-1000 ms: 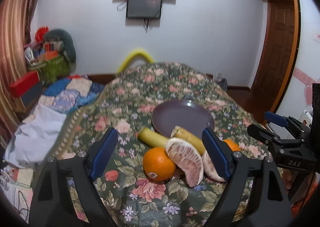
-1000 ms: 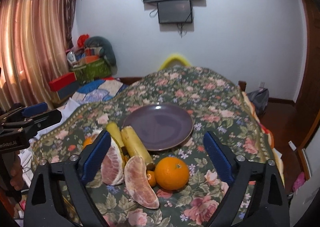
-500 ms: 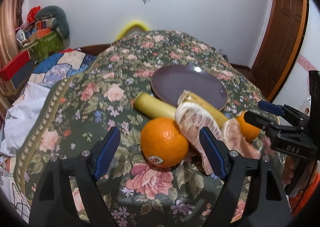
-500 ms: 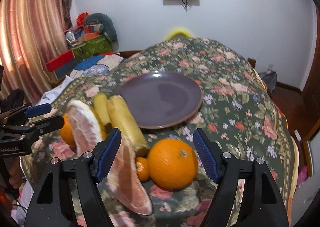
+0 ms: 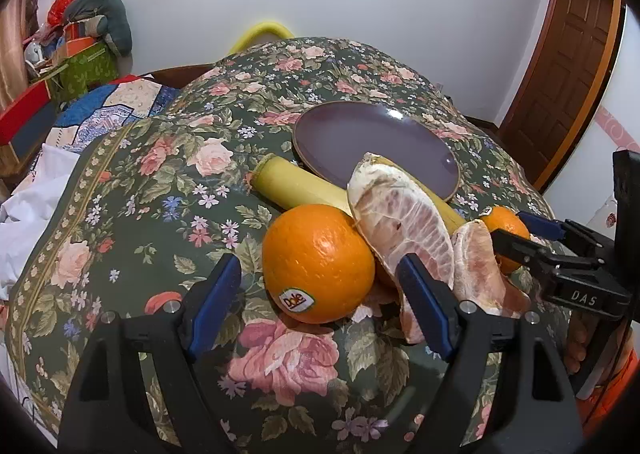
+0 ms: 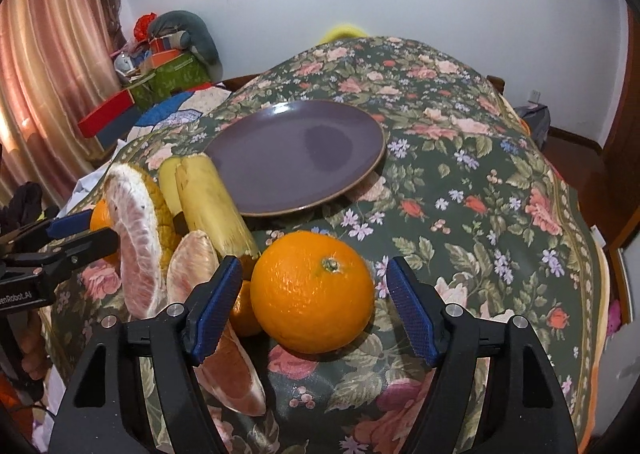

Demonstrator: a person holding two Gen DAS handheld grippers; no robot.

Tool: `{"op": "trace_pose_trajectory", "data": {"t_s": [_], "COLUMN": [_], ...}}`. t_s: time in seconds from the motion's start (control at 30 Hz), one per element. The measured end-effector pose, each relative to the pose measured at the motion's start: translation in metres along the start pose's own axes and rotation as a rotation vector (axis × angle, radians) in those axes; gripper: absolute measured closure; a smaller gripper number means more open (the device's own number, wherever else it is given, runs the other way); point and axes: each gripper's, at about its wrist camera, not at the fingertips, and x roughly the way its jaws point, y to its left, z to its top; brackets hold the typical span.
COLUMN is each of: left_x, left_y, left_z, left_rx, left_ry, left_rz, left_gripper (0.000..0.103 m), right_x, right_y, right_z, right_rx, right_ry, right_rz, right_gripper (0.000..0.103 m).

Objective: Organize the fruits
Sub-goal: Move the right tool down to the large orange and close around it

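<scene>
Between the spread jaws of each claw an orange is framed on the floral tabletop: the left claw (image 5: 320, 298) around the stickered orange (image 5: 318, 262), the right claw (image 6: 314, 302) around the second orange (image 6: 312, 292), nothing gripped yet. Each should be closed squarely across the widest girth, then lifted to the plate (image 6: 296, 156). Pomelo segments (image 6: 140, 234) and bananas (image 6: 212, 202) crowd the inner pads and may be nudged.

A bench (image 6: 460, 174) draped in a floral cloth is carrying a purple plate (image 6: 296, 158), two bananas (image 6: 208, 202), pomelo segments (image 6: 140, 230) and oranges (image 6: 312, 290), all lying close together.
</scene>
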Motion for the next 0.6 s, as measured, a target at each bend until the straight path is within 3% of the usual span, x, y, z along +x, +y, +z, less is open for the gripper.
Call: {"op": "trace_pose_trajectory", "data": {"t_s": [0.27, 0.4, 0.53, 0.6], "left_x": [0.02, 0.023, 0.022, 0.022], "left_y": [0.007, 0.016, 0.017, 0.014], "left_z": [0.001, 0.003, 0.006, 0.008], "left_rx": [-0.021, -0.06, -0.067, -0.062], "left_ry": [0.035, 0.038, 0.031, 0.034], "left_rz": [0.03, 0.001, -0.043, -0.031], "left_gripper": [0.022, 0.022, 0.04, 0.039], "right_x": [0.009, 0.009, 0.009, 0.008], "right_y": [-0.003, -0.004, -0.004, -0.003], "right_z": [-0.002, -0.002, -0.003, -0.002], "right_rx": [0.016, 0.021, 0.022, 0.022], "right_ry": [0.036, 0.035, 0.035, 0.034], "right_rz": [0.034, 0.031, 0.033, 0.031], "right_gripper": [0.035, 0.04, 0.041, 0.042]}}
